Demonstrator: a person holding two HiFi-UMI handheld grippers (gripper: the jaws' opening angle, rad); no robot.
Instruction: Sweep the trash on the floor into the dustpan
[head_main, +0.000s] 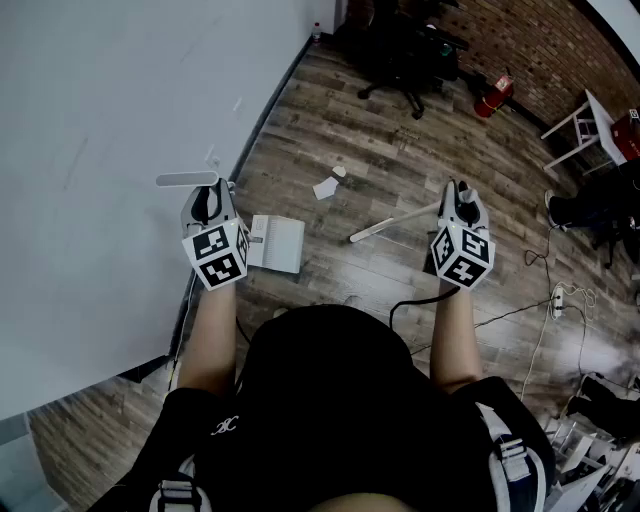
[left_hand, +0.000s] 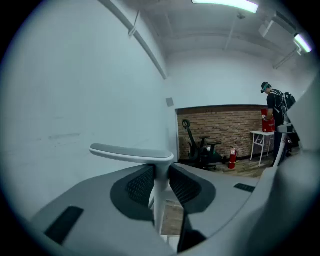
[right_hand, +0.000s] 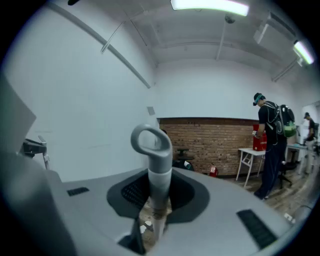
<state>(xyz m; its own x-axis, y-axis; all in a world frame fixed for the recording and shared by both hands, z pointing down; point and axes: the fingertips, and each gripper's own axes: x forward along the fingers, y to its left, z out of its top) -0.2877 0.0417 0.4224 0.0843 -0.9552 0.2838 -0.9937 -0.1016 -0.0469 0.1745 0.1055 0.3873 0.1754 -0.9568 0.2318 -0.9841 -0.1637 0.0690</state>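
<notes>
My left gripper (head_main: 208, 203) is shut on the thin white stem of the dustpan handle (left_hand: 132, 152), whose flat grey T-shaped top (head_main: 187, 180) sticks up above the jaws. The white dustpan (head_main: 276, 243) rests on the wood floor just right of that gripper. On the other side, my right gripper (head_main: 458, 202) is shut on the broom handle (right_hand: 152, 150), a grey pole ending in a ring. The broom's long white head (head_main: 390, 223) lies on the floor between the grippers. Scraps of white paper trash (head_main: 326, 187) lie beyond the dustpan, apart from it and from the broom.
A white wall (head_main: 100, 150) runs along the left. A black chair (head_main: 400, 60), a red fire extinguisher (head_main: 493, 95) and a white table (head_main: 580, 125) stand at the far end. Cables and a power strip (head_main: 557, 298) lie at right. A person (right_hand: 270, 145) stands by the table.
</notes>
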